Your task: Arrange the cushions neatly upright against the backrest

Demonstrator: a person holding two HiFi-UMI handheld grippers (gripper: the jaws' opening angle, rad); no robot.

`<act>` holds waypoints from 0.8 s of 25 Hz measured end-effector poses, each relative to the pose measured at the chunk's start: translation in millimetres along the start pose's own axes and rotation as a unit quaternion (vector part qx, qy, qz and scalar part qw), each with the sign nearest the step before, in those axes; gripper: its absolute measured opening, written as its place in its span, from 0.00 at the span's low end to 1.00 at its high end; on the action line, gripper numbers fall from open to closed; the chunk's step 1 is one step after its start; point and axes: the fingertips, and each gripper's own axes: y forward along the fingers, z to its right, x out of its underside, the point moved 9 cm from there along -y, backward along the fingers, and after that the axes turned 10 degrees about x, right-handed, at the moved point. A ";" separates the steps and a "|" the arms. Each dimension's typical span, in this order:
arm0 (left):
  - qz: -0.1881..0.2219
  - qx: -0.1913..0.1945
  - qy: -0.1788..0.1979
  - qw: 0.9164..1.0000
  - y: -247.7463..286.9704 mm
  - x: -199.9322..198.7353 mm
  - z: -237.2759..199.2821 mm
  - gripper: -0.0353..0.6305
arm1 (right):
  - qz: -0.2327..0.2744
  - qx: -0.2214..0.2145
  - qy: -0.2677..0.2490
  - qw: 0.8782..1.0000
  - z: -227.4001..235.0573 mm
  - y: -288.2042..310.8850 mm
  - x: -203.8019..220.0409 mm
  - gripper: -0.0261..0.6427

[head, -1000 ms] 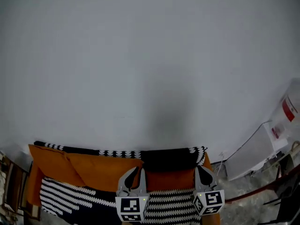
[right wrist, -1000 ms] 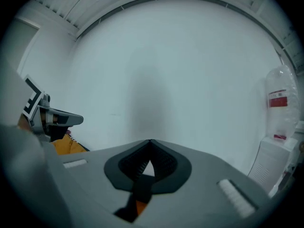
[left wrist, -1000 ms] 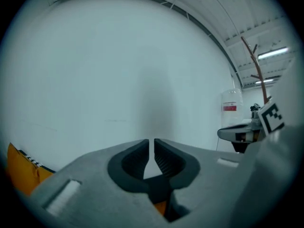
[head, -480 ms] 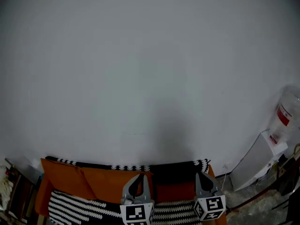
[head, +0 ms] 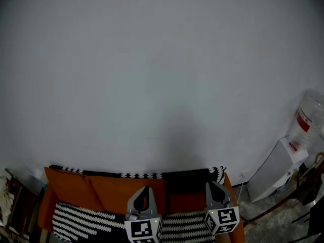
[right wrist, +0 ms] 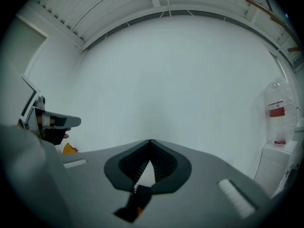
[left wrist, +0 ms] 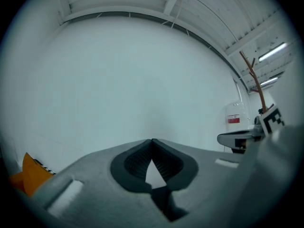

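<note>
Low in the head view, an orange cushion (head: 66,186) and a second orange cushion (head: 126,192) lean on the sofa backrest. A black-and-white throw (head: 136,175) is draped over that backrest. A black-and-white striped cover (head: 86,220) lies in front of the cushions. My left gripper (head: 147,189) hovers level before the second cushion; its jaws have just been closing, and they are shut on nothing. My right gripper (head: 211,183) is shut and empty near the sofa's right end. The left gripper view shows meeting tips (left wrist: 152,140) and an orange cushion corner (left wrist: 29,175). The right gripper view also shows closed tips (right wrist: 150,140).
A white wall (head: 162,75) fills most of every view. A water dispenser (head: 281,163) with its bottle (head: 306,118) stands right of the sofa. Dark shelving (head: 15,204) is at the sofa's left. Floor clutter lies at the lower right.
Both grippers have risen, and the sofa sits lower in the head view. The left gripper's jaws, slightly apart a second ago, have come together.
</note>
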 end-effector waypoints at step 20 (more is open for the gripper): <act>-0.003 0.001 0.007 1.000 -5.3 -1.8 -10.7 0.06 | -0.005 -0.001 -0.009 1.000 -11.1 1.1 -3.3 0.05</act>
